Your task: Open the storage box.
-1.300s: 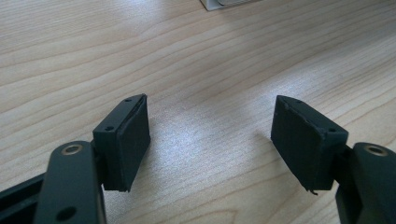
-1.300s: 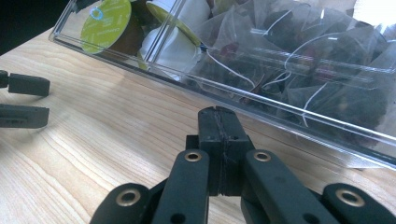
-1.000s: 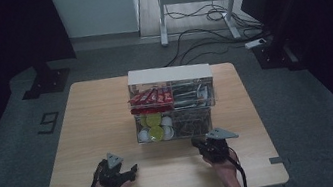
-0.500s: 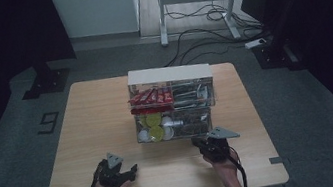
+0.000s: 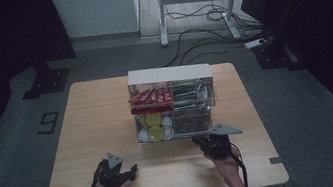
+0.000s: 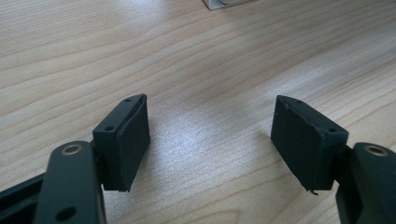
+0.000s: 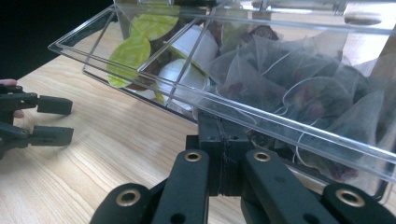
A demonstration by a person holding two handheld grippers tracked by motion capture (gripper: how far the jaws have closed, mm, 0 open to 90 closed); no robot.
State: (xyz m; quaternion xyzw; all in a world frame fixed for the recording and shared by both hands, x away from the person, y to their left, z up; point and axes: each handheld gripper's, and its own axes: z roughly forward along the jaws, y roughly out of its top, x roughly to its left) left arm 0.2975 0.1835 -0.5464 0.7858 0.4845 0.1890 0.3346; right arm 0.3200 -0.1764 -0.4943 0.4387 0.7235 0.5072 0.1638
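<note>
A clear plastic organizer (image 5: 169, 74) with a white top stands mid-table. Its lower drawer (image 5: 188, 133) is slid out toward me, its clear rim (image 7: 280, 127) crossing the right gripper view. Inside lie green and white coffee pods (image 7: 129, 57) on the left and mesh tea bags (image 7: 306, 95) on the right. My right gripper (image 5: 203, 141) sits at the drawer's front right. Its jaws are pressed together at the front rim (image 7: 219, 136). My left gripper (image 5: 129, 172) rests low over bare wood at the front left, jaws wide apart (image 6: 210, 140) and holding nothing.
Red snack packets (image 5: 150, 97) fill the organizer's upper left shelf, beside metal items on the right. The left gripper (image 7: 52, 119) also appears at the far left of the right gripper view. Bare wooden tabletop (image 5: 98, 124) lies left of the organizer. Cables and a desk frame stand beyond the table.
</note>
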